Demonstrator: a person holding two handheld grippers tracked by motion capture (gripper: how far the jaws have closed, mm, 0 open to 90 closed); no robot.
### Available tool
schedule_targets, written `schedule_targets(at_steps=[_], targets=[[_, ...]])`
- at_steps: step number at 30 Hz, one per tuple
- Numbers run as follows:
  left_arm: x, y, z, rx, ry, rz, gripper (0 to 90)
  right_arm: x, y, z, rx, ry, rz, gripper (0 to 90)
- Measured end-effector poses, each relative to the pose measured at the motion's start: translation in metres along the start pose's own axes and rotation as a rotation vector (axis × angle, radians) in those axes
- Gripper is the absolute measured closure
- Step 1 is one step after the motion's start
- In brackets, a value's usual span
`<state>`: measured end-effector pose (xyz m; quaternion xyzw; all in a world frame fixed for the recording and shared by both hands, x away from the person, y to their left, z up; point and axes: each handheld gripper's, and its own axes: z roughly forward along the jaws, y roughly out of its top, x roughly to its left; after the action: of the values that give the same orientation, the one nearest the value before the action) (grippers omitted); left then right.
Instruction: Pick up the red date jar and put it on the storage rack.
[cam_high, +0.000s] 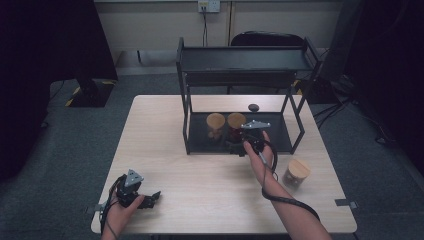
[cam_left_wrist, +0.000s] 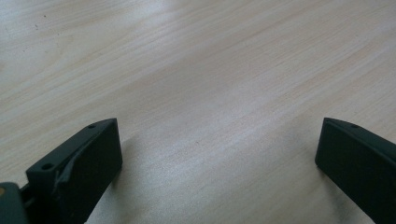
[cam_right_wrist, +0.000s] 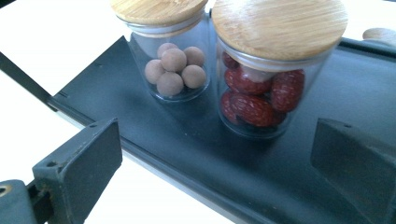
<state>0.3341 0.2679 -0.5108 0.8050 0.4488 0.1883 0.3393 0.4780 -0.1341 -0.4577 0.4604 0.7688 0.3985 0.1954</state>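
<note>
Right gripper: my jaws stand wide apart, holding nothing.
Red-fruit jar: upright on the rack's bottom shelf, upper centre-right of the right gripper view, dead ahead between my jaws.
Neighbour: brown-ball jar, just left, near.
Left gripper: spread wide, empty, lower left of the high view, well apart.

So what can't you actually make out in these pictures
- Glass jar with bamboo lid on the table: contents too small and dim in the high view.
- Small dark round object behind the black metal rack: too small to identify, high view.
- Glass jar of red fruits: lid top cut off by the upper edge, right gripper view.
</note>
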Motion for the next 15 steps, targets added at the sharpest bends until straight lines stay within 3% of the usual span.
schedule_targets(at_steps=[15], targets=[[0.0, 0.0, 0.0, 0.0, 0.0, 0.0, 0.2, 0.011, -0.018, -0.014, 0.018, 0.065, -0.024, 1.6]])
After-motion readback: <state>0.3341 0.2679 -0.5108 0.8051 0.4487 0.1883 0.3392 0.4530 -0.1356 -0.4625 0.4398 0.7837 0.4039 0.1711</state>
